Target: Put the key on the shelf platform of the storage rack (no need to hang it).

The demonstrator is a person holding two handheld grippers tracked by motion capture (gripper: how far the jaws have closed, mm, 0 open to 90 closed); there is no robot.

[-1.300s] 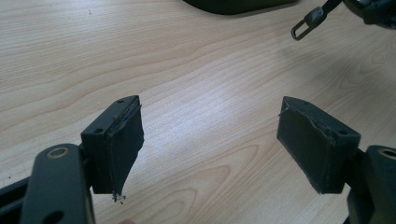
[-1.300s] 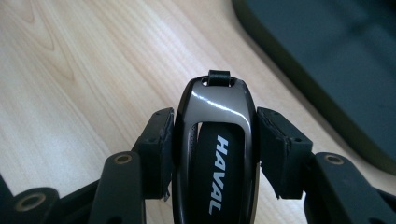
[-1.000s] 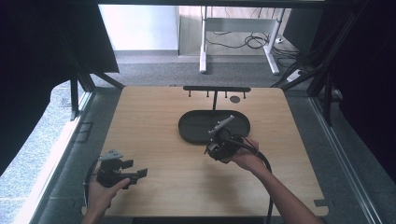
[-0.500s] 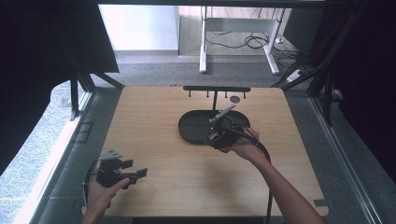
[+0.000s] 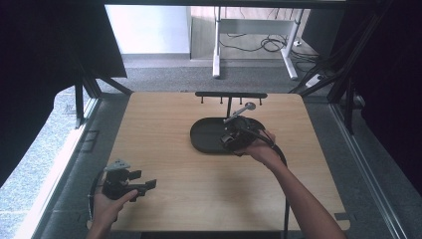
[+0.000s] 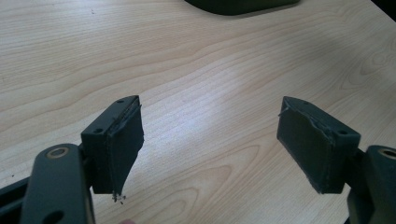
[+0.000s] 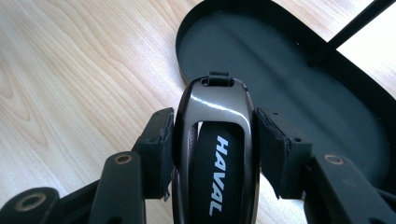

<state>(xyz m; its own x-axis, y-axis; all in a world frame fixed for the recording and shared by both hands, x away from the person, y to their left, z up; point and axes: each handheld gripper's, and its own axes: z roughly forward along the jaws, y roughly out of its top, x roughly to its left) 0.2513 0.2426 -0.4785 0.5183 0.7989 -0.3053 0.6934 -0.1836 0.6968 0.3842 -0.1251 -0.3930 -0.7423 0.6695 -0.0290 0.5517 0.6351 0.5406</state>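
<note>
My right gripper (image 7: 212, 126) is shut on a glossy black car key fob (image 7: 217, 154) with white HAVAL lettering, and its pads press on both sides of the fob. The fob's loop end points toward a black oval tray (image 7: 289, 70). In the high view the right gripper (image 5: 234, 135) hangs over the right half of that tray (image 5: 206, 135) in the middle of the table. My left gripper (image 5: 142, 180) rests near the table's front left corner. In the left gripper view its jaws (image 6: 210, 140) stand wide open over bare wood.
A thin black post rises from the tray to a black bar with small hooks (image 5: 230, 94) at the table's back. The wooden table top (image 5: 164, 149) is bare between the grippers. Grey floor and dark frame struts surround the table.
The right gripper with the key fob has moved away from the person and slightly up, from the tray's near edge to over the tray. The left gripper has stayed where it was.
</note>
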